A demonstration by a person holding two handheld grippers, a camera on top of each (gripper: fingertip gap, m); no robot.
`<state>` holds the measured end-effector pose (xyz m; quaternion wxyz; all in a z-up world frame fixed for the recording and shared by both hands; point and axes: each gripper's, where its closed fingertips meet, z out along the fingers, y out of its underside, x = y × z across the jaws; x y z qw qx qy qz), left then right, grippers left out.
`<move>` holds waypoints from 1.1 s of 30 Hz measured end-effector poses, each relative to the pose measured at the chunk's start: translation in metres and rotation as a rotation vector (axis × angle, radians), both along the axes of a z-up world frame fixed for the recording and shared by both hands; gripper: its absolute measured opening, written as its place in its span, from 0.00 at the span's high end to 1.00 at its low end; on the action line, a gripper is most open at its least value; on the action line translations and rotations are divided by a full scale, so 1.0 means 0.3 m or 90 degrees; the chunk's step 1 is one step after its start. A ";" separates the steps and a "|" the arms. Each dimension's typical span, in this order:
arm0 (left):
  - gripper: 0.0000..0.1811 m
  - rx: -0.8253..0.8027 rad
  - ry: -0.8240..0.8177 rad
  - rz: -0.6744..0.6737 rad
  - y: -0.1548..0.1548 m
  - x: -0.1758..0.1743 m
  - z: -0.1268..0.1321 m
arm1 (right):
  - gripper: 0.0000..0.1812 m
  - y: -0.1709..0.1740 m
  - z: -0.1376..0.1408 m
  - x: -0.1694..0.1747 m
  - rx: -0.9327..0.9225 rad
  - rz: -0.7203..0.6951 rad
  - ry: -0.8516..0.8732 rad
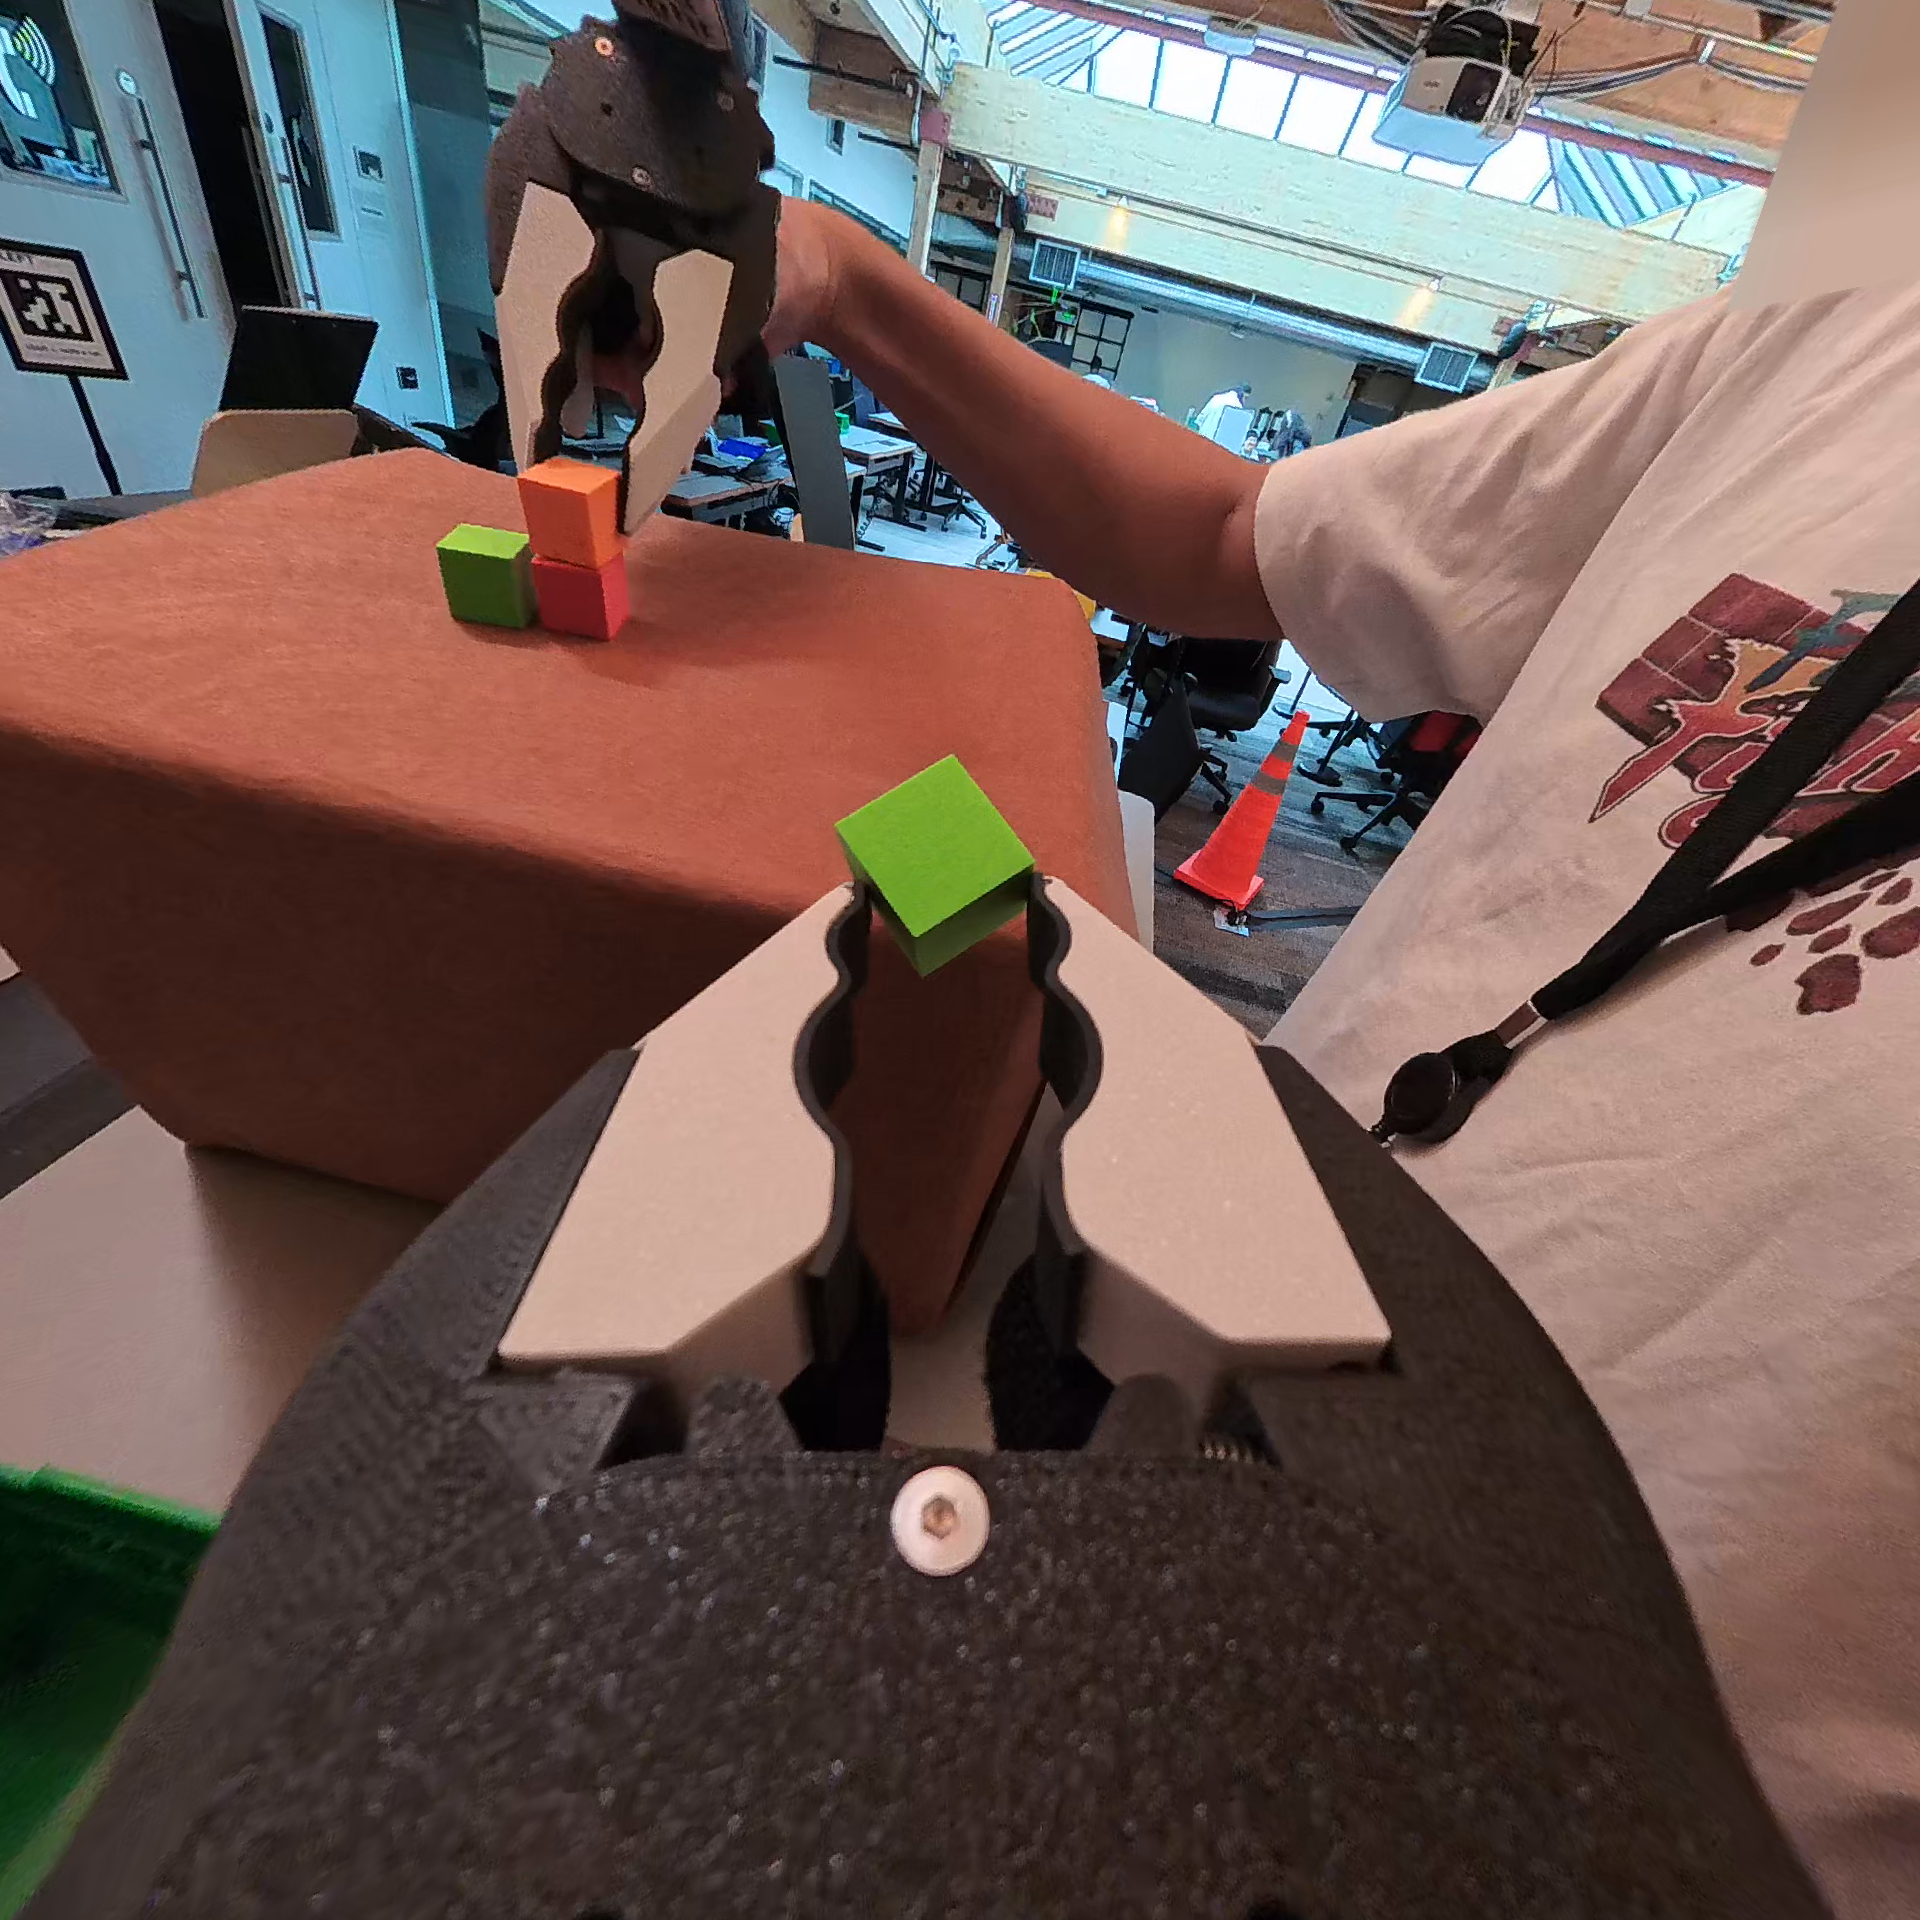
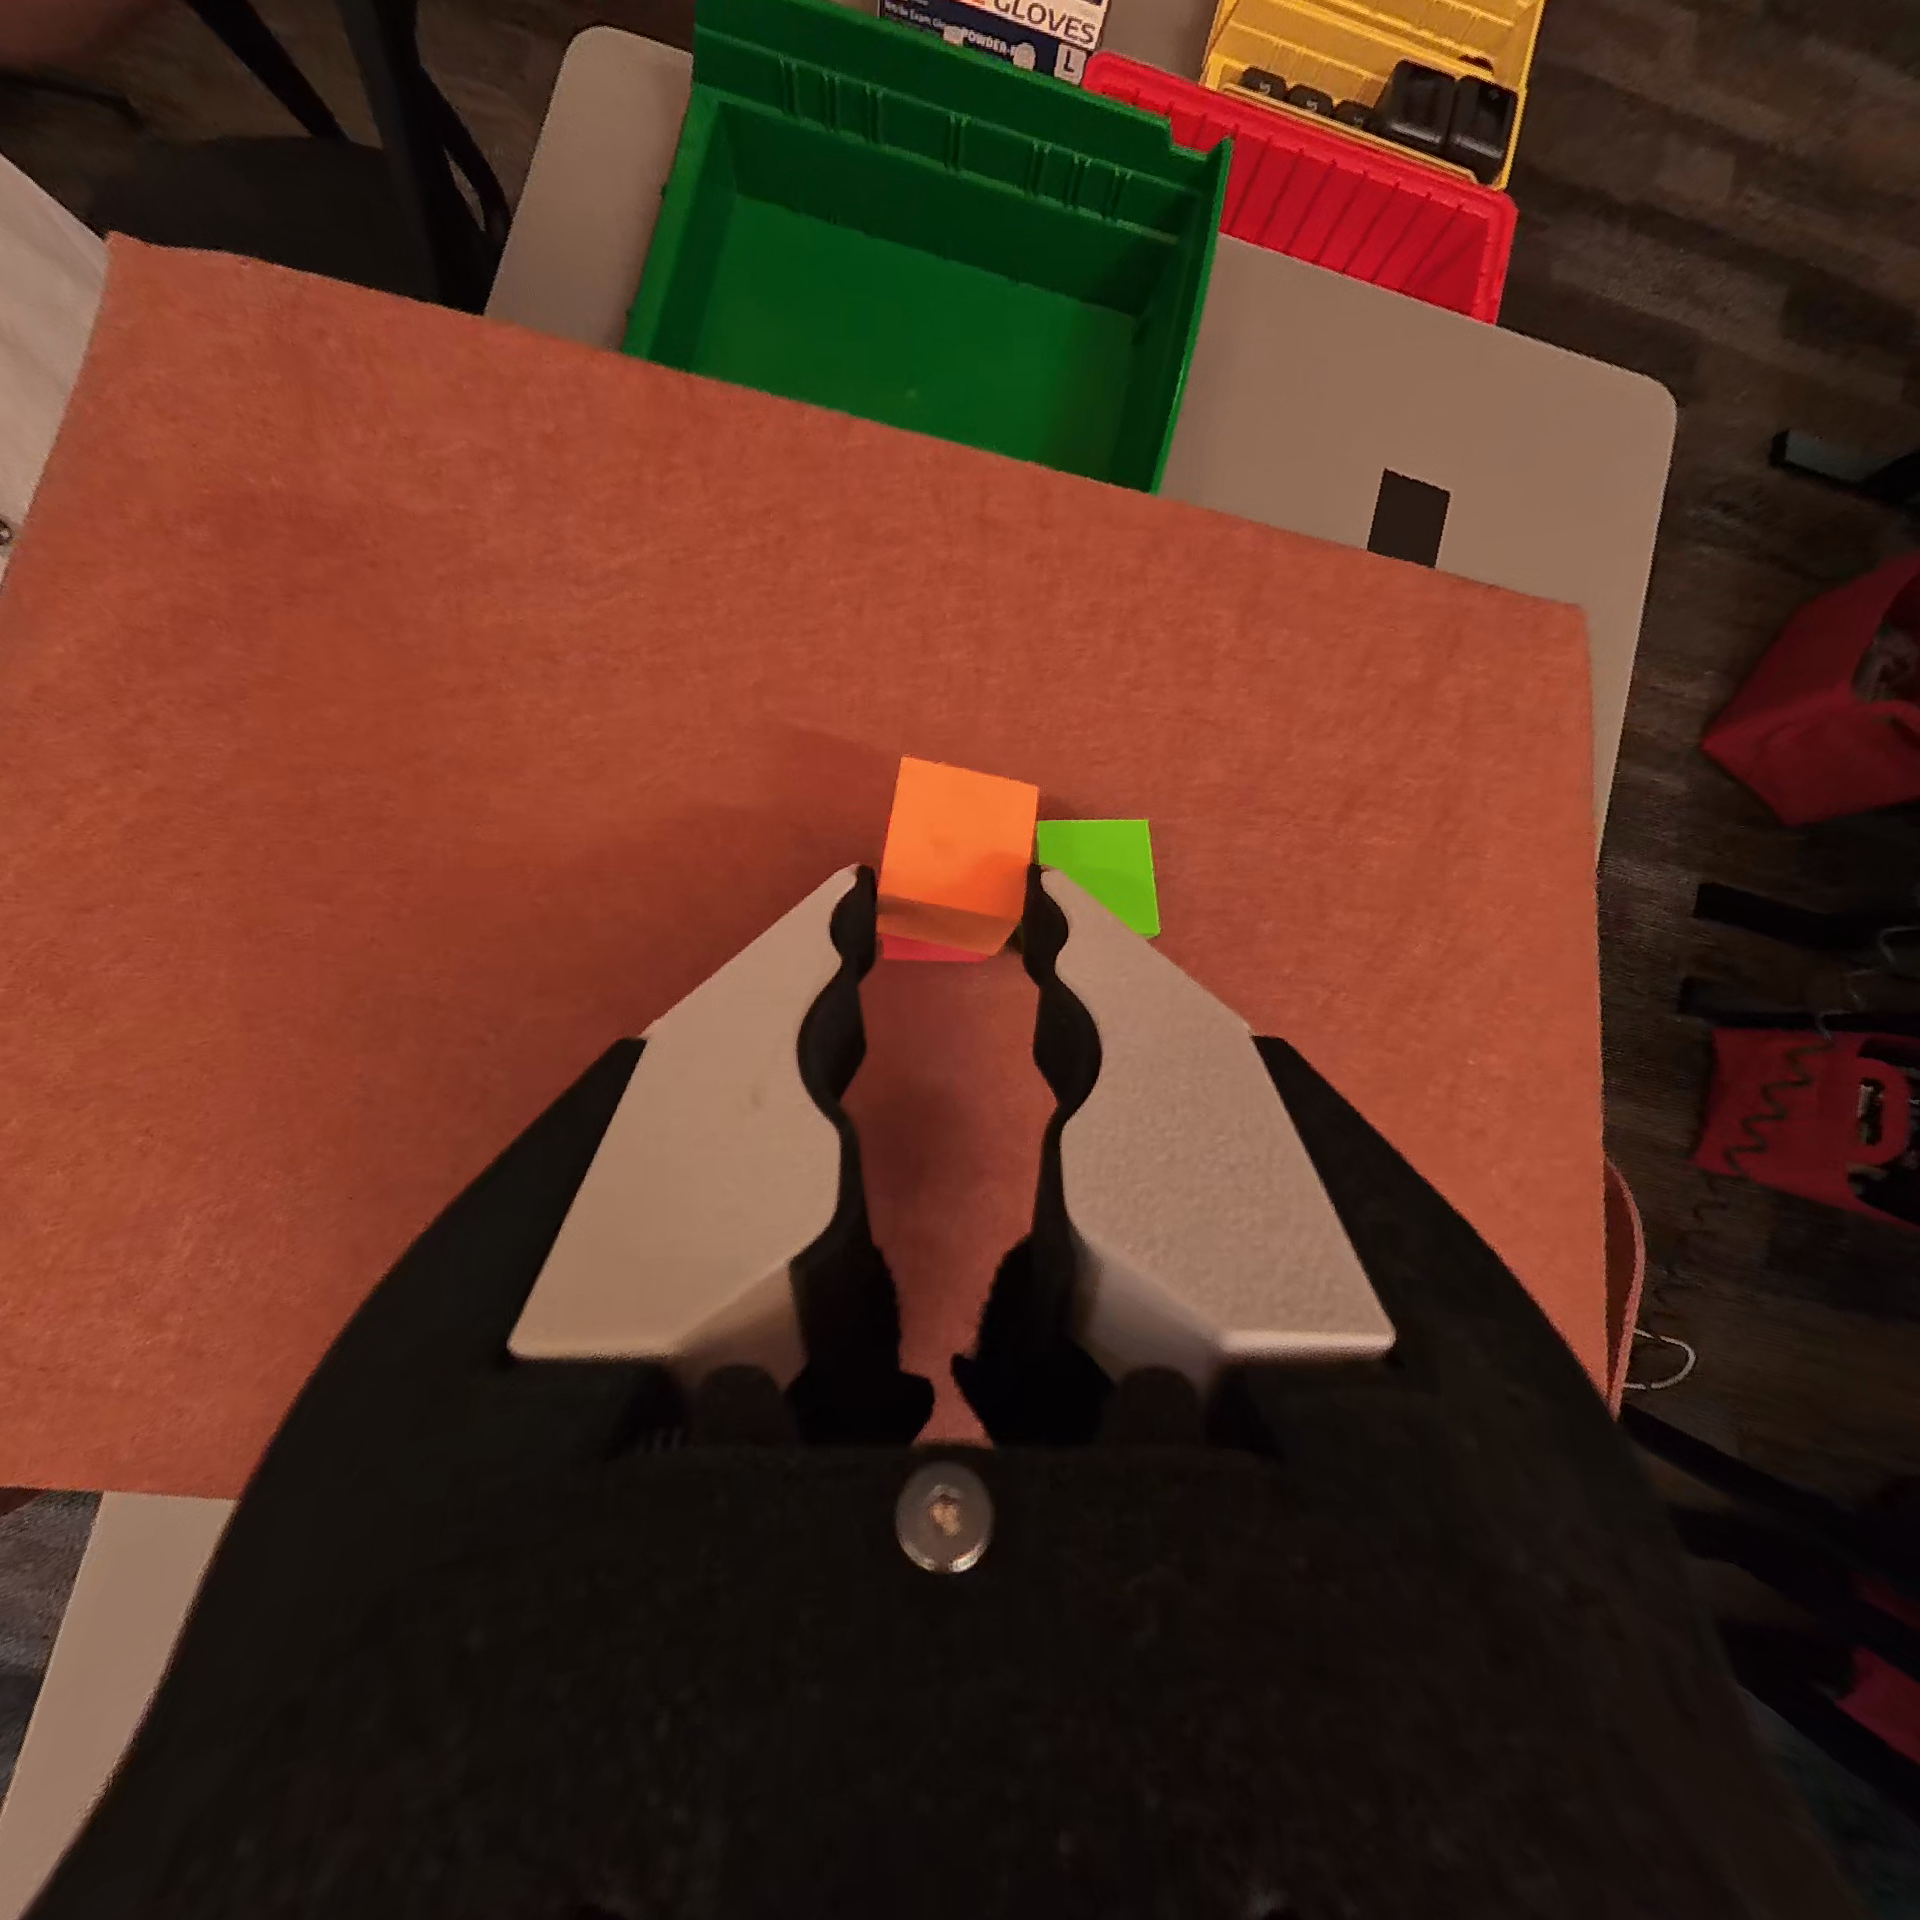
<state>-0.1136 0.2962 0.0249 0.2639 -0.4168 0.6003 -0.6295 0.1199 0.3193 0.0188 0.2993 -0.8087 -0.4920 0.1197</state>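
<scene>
Table [image 2: 1455, 416]: pale grey top, carrying a box draped in rust felt [image 2: 416, 727] and bins behind it.
Bins: a green bin [image 2: 935, 291] touches the felt's far edge; a red bin [image 2: 1351, 208] stands beside it, a yellow one [image 2: 1371, 52] beyond.
Person: white shirt [image 1: 1610, 1143] with a black lanyard, one arm [image 1: 1039, 436] stretched over the felt to hold the right tongs.
Left tongs [image 1: 943, 894]: held low off the felt's near corner, tips pinching a green cube [image 1: 935, 862] that sits tilted on one edge, in the air.
Right tongs [image 2: 948, 902]: pointing down over the felt's middle, tips pinching an orange cube [image 2: 951, 842].
Stack: the orange cube sits on a red cube [image 1: 582, 594], slightly askew; whether they press together I cannot tell.
Second green cube [image 2: 1101, 868]: flat on the felt, touching the red cube's side.
</scene>
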 end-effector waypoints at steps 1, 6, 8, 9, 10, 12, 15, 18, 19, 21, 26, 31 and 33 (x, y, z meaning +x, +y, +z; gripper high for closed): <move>0.83 -0.001 -0.001 -0.001 -0.002 0.001 0.001 | 0.85 0.000 0.002 -0.002 0.000 0.002 0.000; 0.83 -0.005 0.001 -0.004 -0.008 0.005 -0.004 | 0.85 0.003 0.009 -0.001 0.003 0.012 -0.004; 0.83 -0.006 0.000 -0.003 -0.008 0.005 -0.004 | 0.85 0.005 0.006 0.000 0.001 0.017 -0.006; 0.83 -0.007 -0.001 -0.003 -0.009 0.004 -0.003 | 0.85 0.004 0.005 -0.003 -0.002 0.020 -0.005; 0.83 -0.008 -0.001 -0.004 -0.009 0.004 -0.003 | 0.85 0.003 0.001 -0.004 -0.007 0.023 -0.005; 0.83 -0.009 -0.002 -0.003 -0.009 0.004 -0.003 | 0.85 0.003 -0.007 -0.005 -0.013 0.027 -0.006; 0.83 -0.012 -0.002 -0.003 -0.008 0.003 -0.006 | 0.85 0.004 -0.010 -0.005 -0.015 0.030 -0.006; 0.83 -0.013 -0.001 -0.003 -0.008 0.005 -0.008 | 0.83 0.003 -0.017 -0.001 -0.026 0.028 -0.009; 0.83 -0.013 -0.002 -0.003 -0.008 0.006 -0.008 | 0.79 0.004 -0.022 0.003 -0.030 0.023 -0.014; 0.83 -0.016 -0.003 -0.005 -0.008 0.009 -0.004 | 0.70 0.007 -0.026 0.005 -0.043 0.009 -0.012; 0.83 -0.005 -0.010 -0.026 -0.008 0.057 0.047 | 0.70 -0.002 0.015 0.014 0.001 -0.011 -0.004; 0.83 0.123 0.039 -0.080 0.011 0.250 0.137 | 0.68 -0.103 0.132 -0.022 0.079 -0.087 0.125; 0.83 0.185 0.059 -0.121 0.019 0.349 0.162 | 0.68 -0.181 0.178 -0.061 0.122 -0.113 0.200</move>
